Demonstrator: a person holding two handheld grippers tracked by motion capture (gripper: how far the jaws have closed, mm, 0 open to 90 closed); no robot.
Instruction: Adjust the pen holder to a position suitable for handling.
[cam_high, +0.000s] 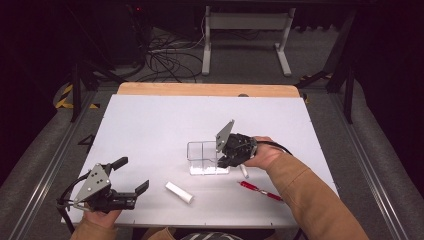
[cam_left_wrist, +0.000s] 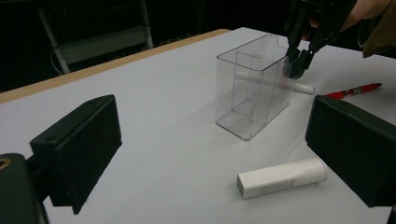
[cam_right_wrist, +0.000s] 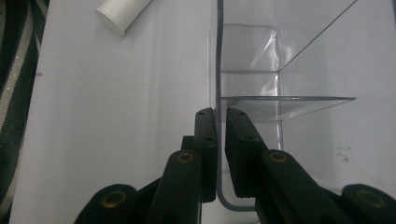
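Clear plastic organizer box (cam_high: 207, 157) is standing upright near the middle of the white table (cam_high: 150, 130), its inside split by a divider into compartments. Right tongs (cam_high: 223, 161) are reaching down over its right end, and in the right gripper view the two black jaws are straddling the box's thin wall, one pad on each side, with a slight gap visible on one side, so whether they are pinching it cannot be told. Left tongs (cam_high: 134, 175) are hovering released near the table's front left corner. A white tube (cam_high: 179, 192) is lying just before the box, and a red pen (cam_high: 260, 191) is resting to its right.
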